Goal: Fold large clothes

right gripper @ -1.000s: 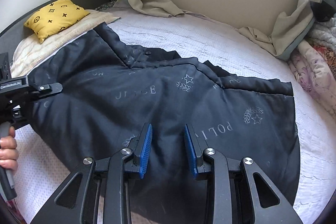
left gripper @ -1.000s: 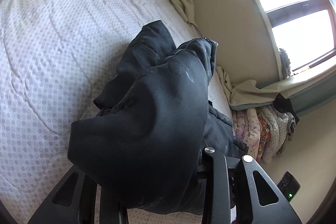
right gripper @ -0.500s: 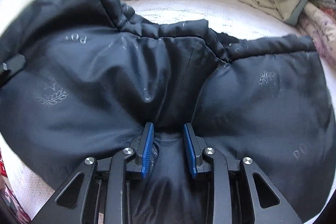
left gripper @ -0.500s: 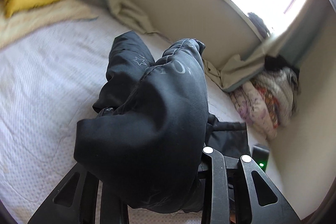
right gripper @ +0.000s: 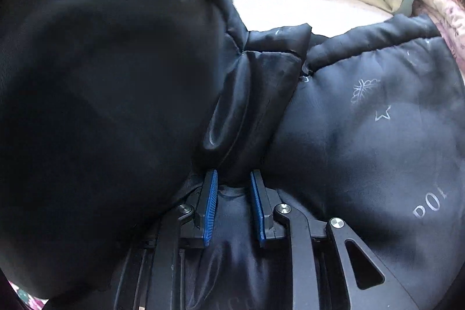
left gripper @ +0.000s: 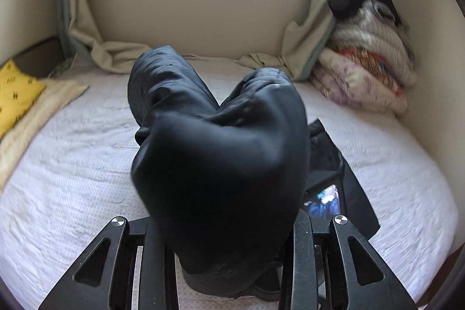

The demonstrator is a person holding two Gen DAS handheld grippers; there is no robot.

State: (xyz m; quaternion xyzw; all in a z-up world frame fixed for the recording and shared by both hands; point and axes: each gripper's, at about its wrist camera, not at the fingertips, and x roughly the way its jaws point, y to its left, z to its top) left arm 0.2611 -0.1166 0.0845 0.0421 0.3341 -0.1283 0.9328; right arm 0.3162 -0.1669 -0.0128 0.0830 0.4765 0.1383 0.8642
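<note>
Both hand-held grippers are busy with one garment. Nearest me, the left gripper [left gripper: 226, 225] is clamped on a thick bunch of the large dark navy padded jacket [left gripper: 221, 164], a glossy quilted coat with faint printed stars and lettering. Its black fingers vanish under the cloth, which billows up and forward from the jaws in two puffy lobes, clear of the white quilted bed [left gripper: 87, 164] beyond and beneath it.

The right gripper [right gripper: 232, 199] sits low over the rest of the jacket [right gripper: 363, 135]. Its jaws have just been closing, and a raised fold of padded fabric stands between the blue ribbed pads [right gripper: 210, 199], which now pinch it on both sides. From that pinch, the spread part of the jacket lies flat on the bed ahead and to the gripper's right, its rolled edge running across the far side. To the gripper's left, a big blurred dark mass of jacket hangs close over the lens; I judge this is the portion the left gripper is lifting.

My reading is that the fold is only begun: one side is raised to be carried over, nothing yet lies in a neat stack, and the remaining folds and smoothing are still to do.

The jacket's long axis seems to run left to right across the right gripper's view. Which end is the collar I cannot tell.
</note>
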